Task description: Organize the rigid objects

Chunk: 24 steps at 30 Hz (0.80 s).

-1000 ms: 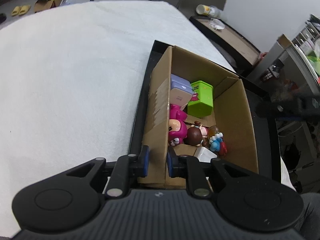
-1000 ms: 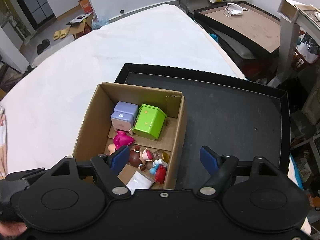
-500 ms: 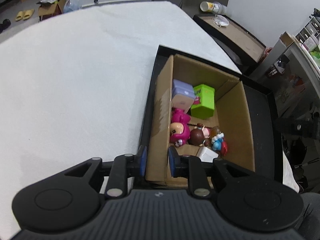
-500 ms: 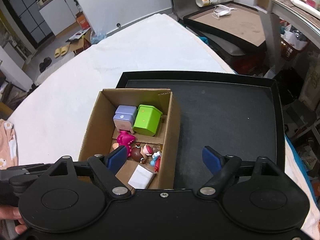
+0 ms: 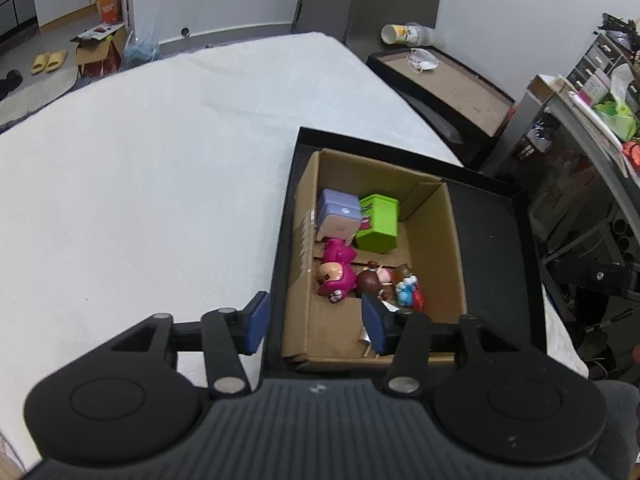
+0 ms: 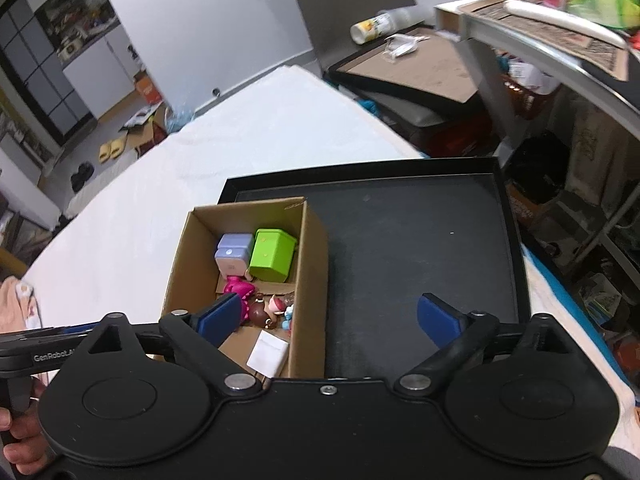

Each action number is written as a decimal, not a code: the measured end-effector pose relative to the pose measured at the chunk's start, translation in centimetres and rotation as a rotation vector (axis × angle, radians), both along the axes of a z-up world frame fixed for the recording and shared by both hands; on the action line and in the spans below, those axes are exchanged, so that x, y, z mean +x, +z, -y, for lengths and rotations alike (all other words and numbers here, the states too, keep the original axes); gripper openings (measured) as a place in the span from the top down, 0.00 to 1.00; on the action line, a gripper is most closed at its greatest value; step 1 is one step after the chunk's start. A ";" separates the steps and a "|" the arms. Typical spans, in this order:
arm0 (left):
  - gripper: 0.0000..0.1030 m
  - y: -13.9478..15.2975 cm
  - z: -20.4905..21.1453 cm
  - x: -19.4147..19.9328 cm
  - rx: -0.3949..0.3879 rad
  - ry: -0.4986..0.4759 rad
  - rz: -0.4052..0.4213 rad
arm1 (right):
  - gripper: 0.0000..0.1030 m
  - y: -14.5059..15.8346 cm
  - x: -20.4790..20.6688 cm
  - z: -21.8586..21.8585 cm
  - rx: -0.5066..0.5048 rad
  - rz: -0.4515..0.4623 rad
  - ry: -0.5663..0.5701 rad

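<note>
The left wrist view alone showed the left gripper from behind, its blue pads straddling the near left wall of the cardboard box without touching it. The right wrist view alone showed a bare hand at the lower left edge, holding the handle of the other tool, and the wide empty floor of the black tray to the right of the box.

The left gripper's jaws were opening, part spread, with the box wall between them but not pinched. The right gripper was also opening and stood spread wide, holding nothing; its left pad hung over the box's contents and its right pad over bare tray.

The cardboard box sat in the left part of the tray, against the tray's left rim, and the tray lay on a white-covered surface. Inside the box, at the far end, a lilac toy appliance stood just beside a green toy cabinet, the two touching. Nearer lay a magenta figurine on its side, then a brown-headed figurine and a small blue and red figurine, all crowded together. A small white box lay at the near end, tilted against the right wall.
</note>
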<state>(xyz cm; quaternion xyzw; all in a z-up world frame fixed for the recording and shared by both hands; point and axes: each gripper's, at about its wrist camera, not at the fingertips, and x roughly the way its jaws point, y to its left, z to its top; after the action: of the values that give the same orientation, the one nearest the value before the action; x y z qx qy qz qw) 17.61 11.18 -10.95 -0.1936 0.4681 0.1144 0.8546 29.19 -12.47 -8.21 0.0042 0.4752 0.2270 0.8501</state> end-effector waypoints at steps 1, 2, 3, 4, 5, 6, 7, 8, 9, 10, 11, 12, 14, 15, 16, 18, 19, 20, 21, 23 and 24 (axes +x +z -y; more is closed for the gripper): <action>0.47 0.3 0.2 -0.2 0.002 -0.004 0.006 | 0.06 0.1 -0.2 0.3 0.007 0.003 -0.006; 0.43 0.7 0.4 -0.3 0.007 -0.009 0.010 | 0.05 0.3 -0.4 0.7 0.016 0.006 -0.013; 0.38 1.1 0.7 -0.5 0.012 -0.015 0.015 | 0.04 0.5 -0.6 1.0 0.025 0.010 -0.019; 0.36 1.4 0.8 -0.6 0.015 -0.021 0.023 | 0.03 0.6 -0.8 1.3 0.032 0.015 -0.027; 0.33 1.8 1.0 -0.8 0.019 -0.025 0.030 | 0.03 0.7 -1.0 1.6 0.038 0.018 -0.036; 0.30 2.2 1.1 -1.0 0.022 -0.026 0.036 | 0.03 0.8 -1.2 1.8 0.042 0.016 -0.042; 0.29 2.5 1.2 -1.2 0.022 -0.025 0.043 | 0.03 0.8 -1.4 2.1 0.045 0.014 -0.047; 0.28 3.0 1.3 -1.4 0.022 -0.026 0.053 | 0.03 1.0 -1.6 2.3 0.048 0.015 -0.053; 0.27 3.4 1.4 -1.7 0.025 -0.029 0.064 | 0.03 1.2 -1.9 2.5 0.050 0.020 -0.057; 0.27 3.8 1.4 -1.9 0.028 -0.034 0.073 | 0.03 1.4 -2.2 2.8 0.051 0.027 -0.059; 0.27 4.2 1.6 -2.2 0.031 -0.042 0.082 | 0.03 1.7 -2.5 3.0 0.052 0.034 -0.062; 0.27 4.6 1.7 -2.3 0.032 -0.047 0.089 | 0.02 2.0 -2.9 3.2 0.056 0.041 -0.064; 0.27 5.4 2.0 -2.9 0.035 -0.049 0.102 | 0.01 2.5 -3.6 3.6 0.065 0.050 -0.073; 0.27 5.8 2.2 -3.1 0.041 -0.052 0.110 | 0.00 2.7 -3.9 3.7 0.068 0.056 -0.075; 0.27 6.2 2.4 -3.4 0.050 -0.058 0.121 | 0.00 3.0 -4.3 3.9 0.072 0.065 -0.074; 0.27 6.9 2.9 -4.1 0.061 -0.067 0.133 | 0.00 3.4 -5.0 4.1 0.075 0.077 -0.081; 0.27 7.2 3.1 -4.4 0.064 -0.071 0.139 | 0.00 3.7 -5.4 4.3 0.082 0.081 -0.087; 0.27 7.6 3.3 -4.8 0.068 -0.076 0.146 | 0.00 3.9 -5.7 4.5 0.087 0.085 -0.090; 0.27 7.9 3.5 -5.1 0.075 -0.078 0.153 | 0.00 4.1 -6.1 4.6 0.092 0.090 -0.093; 0.26 8.6 4.0 -5.9 0.089 -0.080 0.166 | 0.00 4.4 -6.8 5.0 0.096 0.101 -0.096; 0.23 8.9 4.2 -6.2 0.096 -0.080 0.171 | 0.00 4.7 -7.2 5.2 0.098 0.108 -0.101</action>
<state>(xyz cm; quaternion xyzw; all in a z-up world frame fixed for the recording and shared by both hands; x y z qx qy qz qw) 11.37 6.96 -2.07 -0.1425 0.3947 0.0854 0.9037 22.02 -17.68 -3.56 0.0574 0.4163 0.2067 0.8836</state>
